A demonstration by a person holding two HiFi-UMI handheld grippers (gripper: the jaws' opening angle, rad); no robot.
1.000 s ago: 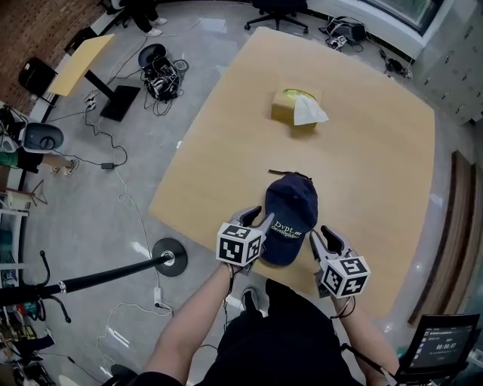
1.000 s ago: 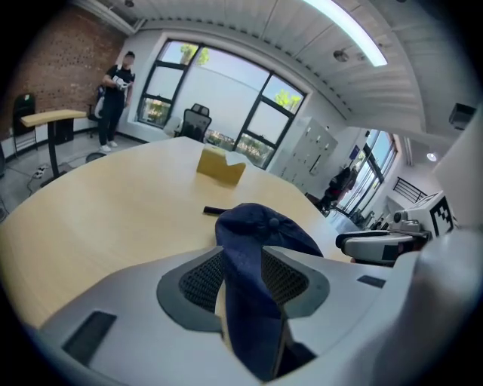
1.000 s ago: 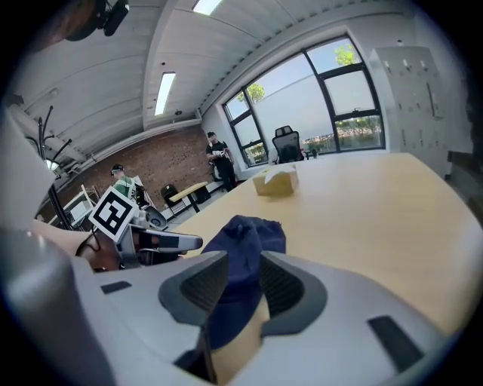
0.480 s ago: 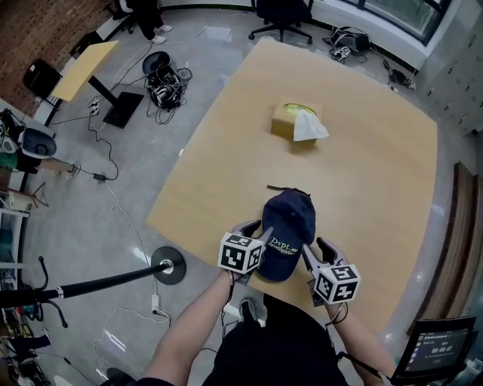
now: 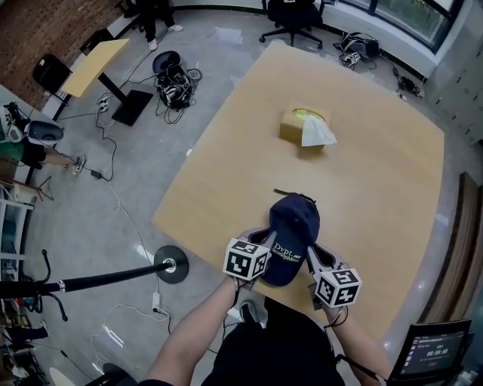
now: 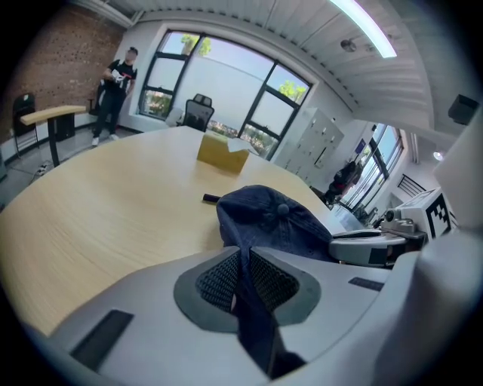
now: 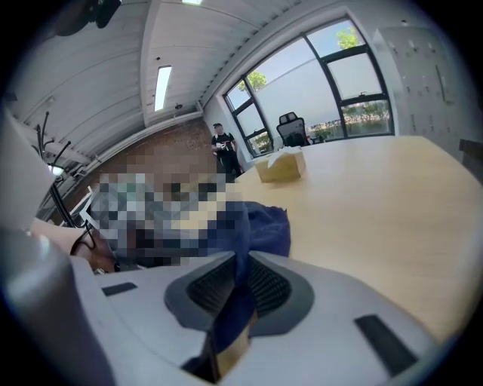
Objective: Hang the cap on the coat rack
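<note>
A dark blue cap (image 5: 293, 225) with white lettering lies near the front edge of the wooden table (image 5: 377, 181), brim toward me. My left gripper (image 5: 265, 236) is at the cap's left side and its jaws are closing, with the cap's blue fabric (image 6: 273, 220) pinched between the pads (image 6: 219, 280). At the cap's right side my right gripper (image 5: 312, 254) has its jaws closing too, with cap fabric (image 7: 262, 226) caught between the pads (image 7: 266, 285). A black pole on a round base (image 5: 169, 264), seemingly the coat rack, stands on the floor left of the table.
A yellow tissue box (image 5: 304, 126) sits farther back on the table. On the floor to the left are a tangle of cables (image 5: 176, 79), a small desk (image 5: 93, 59) and an office chair (image 5: 295, 12). A screen (image 5: 428, 352) shows at lower right.
Both grippers have moved in from the sides onto the cap's edge, and their jaws have come together on the fabric. The cap stays near the table's front edge.
</note>
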